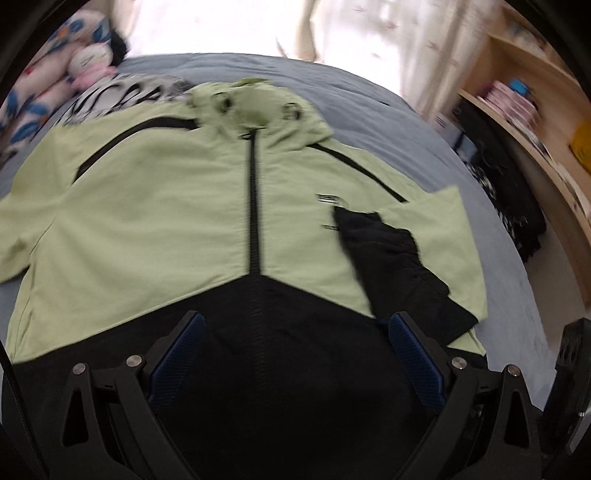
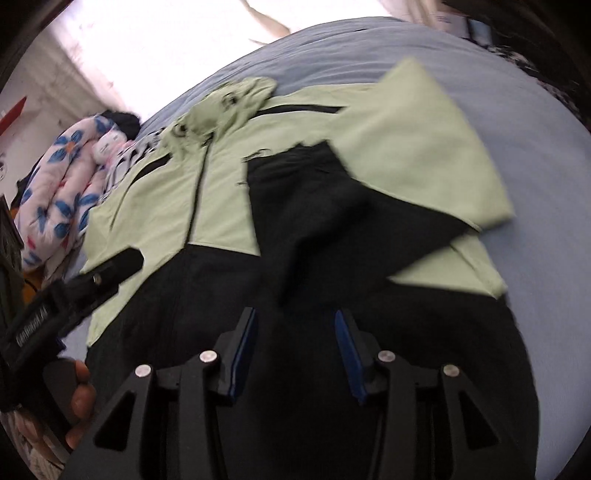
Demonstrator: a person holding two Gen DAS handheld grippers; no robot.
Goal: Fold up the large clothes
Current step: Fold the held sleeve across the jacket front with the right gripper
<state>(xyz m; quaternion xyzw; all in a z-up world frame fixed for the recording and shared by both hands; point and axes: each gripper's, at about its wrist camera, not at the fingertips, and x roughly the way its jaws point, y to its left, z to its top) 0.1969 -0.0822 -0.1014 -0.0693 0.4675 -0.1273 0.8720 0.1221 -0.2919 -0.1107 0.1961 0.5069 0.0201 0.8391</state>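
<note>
A light green and black zip jacket point(image 1: 159, 221) lies front up on a grey-blue bed point(image 1: 369, 107). Its right sleeve point(image 1: 391, 254) is folded across the chest, black cuff pointing inward. Its left sleeve point(image 1: 11, 236) lies spread out. My left gripper point(image 1: 295, 325) is open and empty above the black hem. In the right wrist view the jacket point(image 2: 221, 206) and folded sleeve point(image 2: 413, 147) show too. My right gripper point(image 2: 295, 321) is open and empty above the black lower part. The left gripper point(image 2: 74, 288) shows at that view's left edge.
A floral quilt point(image 1: 40, 88) and a plush toy point(image 1: 92, 62) lie at the bed's far left corner, with a black and white garment point(image 1: 122, 96) beside them. A wooden shelf point(image 1: 535, 110) and dark items point(image 1: 509, 199) stand right of the bed. Curtains point(image 1: 369, 29) hang behind.
</note>
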